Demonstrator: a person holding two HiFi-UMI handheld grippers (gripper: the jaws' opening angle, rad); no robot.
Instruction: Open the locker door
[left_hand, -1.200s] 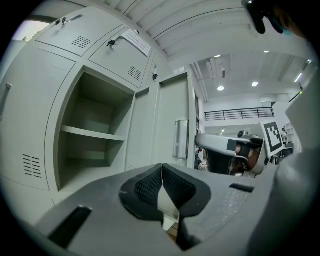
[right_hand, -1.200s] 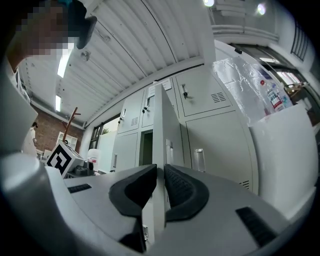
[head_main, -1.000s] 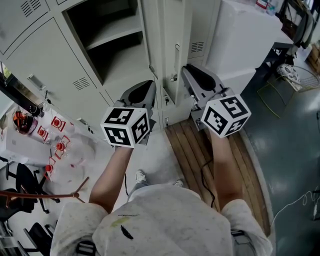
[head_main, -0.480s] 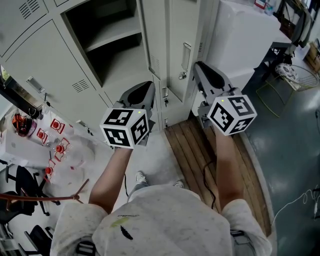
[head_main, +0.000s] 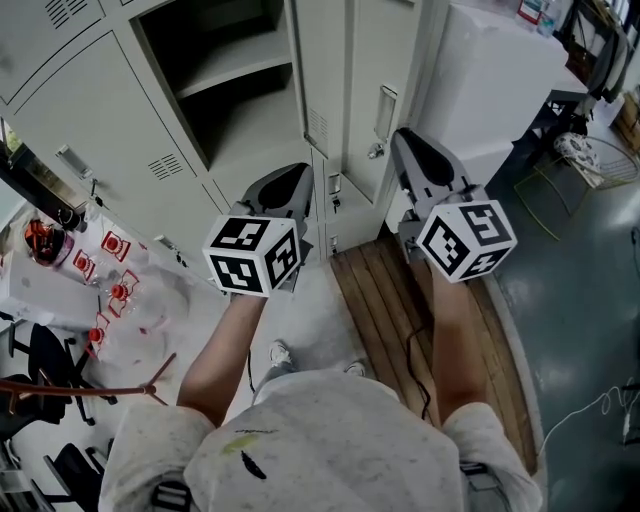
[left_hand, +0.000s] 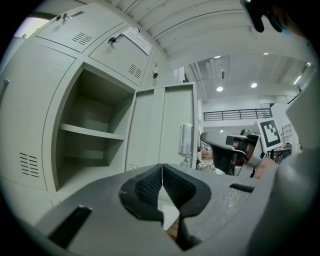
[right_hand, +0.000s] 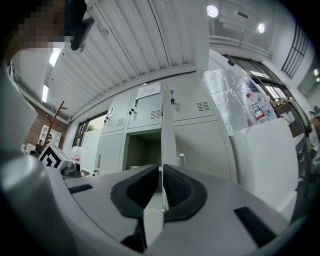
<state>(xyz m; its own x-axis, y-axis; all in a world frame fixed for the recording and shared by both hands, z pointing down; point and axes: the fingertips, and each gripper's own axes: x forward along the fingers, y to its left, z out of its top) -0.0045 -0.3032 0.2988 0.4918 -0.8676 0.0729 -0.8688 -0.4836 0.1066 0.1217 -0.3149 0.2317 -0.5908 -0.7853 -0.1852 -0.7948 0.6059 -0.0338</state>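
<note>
The grey locker door (head_main: 358, 70) stands swung out from its open, shelved compartment (head_main: 220, 80), its inner face with the handle box (head_main: 385, 111) showing. My right gripper (head_main: 399, 136) sits at the door's free edge just below that box. In the right gripper view the door's thin edge (right_hand: 166, 125) runs straight between the pads; the right gripper (right_hand: 161, 172) has just been closing and is shut on it. My left gripper (head_main: 290, 170) hangs level before the compartment. Its jaws (left_hand: 162, 167) meet at the tips with nothing held. From there I see the door (left_hand: 167, 125) and the right gripper (left_hand: 220, 145).
Closed lockers (head_main: 90, 130) stand left of the compartment, another closed door (right_hand: 200, 145) to its right. A tall white cabinet (head_main: 490, 80) stands beyond that. Wooden planks (head_main: 380, 300) lie underfoot. A table with red-labelled items (head_main: 110, 290) is at the left, a wire chair (head_main: 590, 160) far right.
The door has swung further open toward the right, showing more of its inner face. My right gripper moved right with its free edge. The left gripper stayed where it was.
</note>
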